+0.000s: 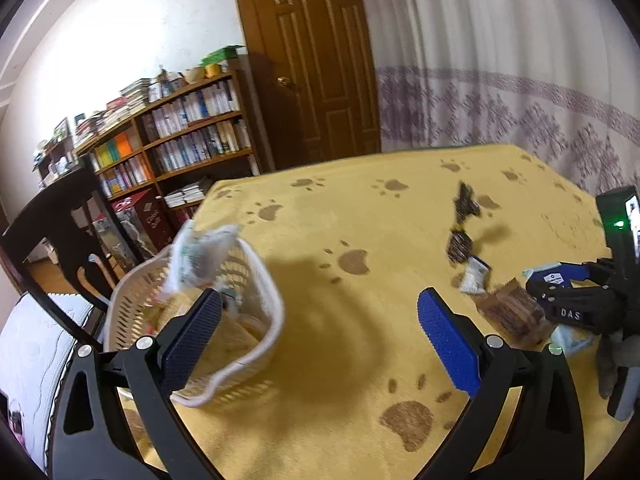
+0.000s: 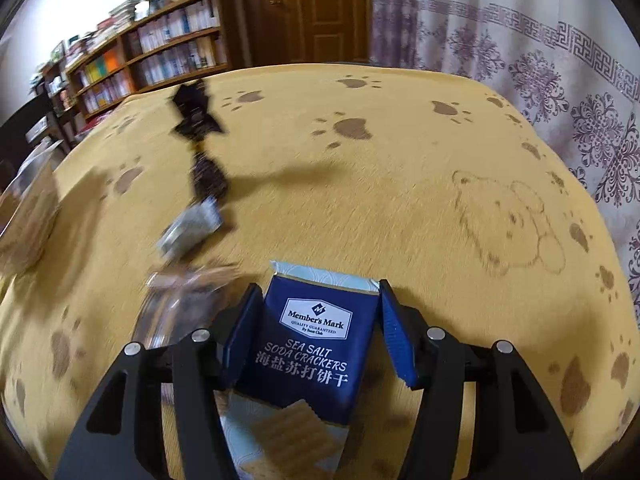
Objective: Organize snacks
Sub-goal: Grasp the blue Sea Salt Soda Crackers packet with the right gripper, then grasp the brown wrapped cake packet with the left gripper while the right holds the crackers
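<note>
1. Covering the whole desk (image 2: pixel 400 200) is a plush yellow cloth printed with brown paw marks and a bear outline; its far and right-hand stretches lie bare, giving open room, and the far edge curves toward a wooden door (image 1: pixel 316 60) and a patterned curtain (image 2: pixel 540 60).
2. A white perforated plastic basket (image 1: pixel 256 344) sits near the desk's left edge, with a pale, blurred packet (image 1: pixel 200 256) above its rim; whether the packet touches the rim cannot be told.
3. The left gripper (image 1: pixel 320 344) hangs just right of the basket, its blue ribbed fingers (image 1: pixel 448 344) spread wide with nothing between them.
4. The right gripper (image 2: pixel 316 332) has its fingers (image 2: pixel 394 336) closed against the sides of a flat navy cracker packet (image 2: pixel 312 344) labelled "Sea Salt Soda Crackers", near the desk's near edge.
5. A brown wrapper (image 1: pixel 508 312) lies just beside that packet.
6. Smaller pieces run in a loose line toward the desk's middle: a silvery sachet (image 2: pixel 188 228) and two dark crinkled wrappers (image 2: pixel 196 116).
</note>
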`<state>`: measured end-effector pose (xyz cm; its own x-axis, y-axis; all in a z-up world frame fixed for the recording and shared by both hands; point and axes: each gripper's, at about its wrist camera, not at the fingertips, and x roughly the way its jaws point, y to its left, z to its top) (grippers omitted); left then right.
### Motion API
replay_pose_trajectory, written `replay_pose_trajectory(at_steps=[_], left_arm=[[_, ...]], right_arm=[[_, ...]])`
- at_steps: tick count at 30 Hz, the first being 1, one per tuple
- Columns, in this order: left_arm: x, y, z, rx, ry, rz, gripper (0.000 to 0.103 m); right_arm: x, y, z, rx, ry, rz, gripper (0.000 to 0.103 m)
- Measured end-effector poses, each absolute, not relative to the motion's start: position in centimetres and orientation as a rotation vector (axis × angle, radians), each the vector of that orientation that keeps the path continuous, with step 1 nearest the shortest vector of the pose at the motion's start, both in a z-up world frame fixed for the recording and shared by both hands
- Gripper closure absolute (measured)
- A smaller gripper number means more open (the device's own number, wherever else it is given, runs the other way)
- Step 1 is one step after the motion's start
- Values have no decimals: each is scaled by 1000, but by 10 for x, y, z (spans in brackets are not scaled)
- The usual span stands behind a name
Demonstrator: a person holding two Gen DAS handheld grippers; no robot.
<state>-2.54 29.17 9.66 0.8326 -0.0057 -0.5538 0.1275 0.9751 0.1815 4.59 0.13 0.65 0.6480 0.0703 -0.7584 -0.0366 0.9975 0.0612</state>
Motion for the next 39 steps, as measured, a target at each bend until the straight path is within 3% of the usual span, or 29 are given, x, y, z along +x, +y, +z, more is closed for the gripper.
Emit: replay_pose_trajectory(at_steps=[24, 39], left_arm=[[11, 170, 35, 181, 832, -330, 3], [38, 152, 5, 192, 920, -314, 3]], right_arm=[[-5, -49, 4, 101, 851, 54, 46], [-6, -50, 5, 125, 847, 58, 47]])
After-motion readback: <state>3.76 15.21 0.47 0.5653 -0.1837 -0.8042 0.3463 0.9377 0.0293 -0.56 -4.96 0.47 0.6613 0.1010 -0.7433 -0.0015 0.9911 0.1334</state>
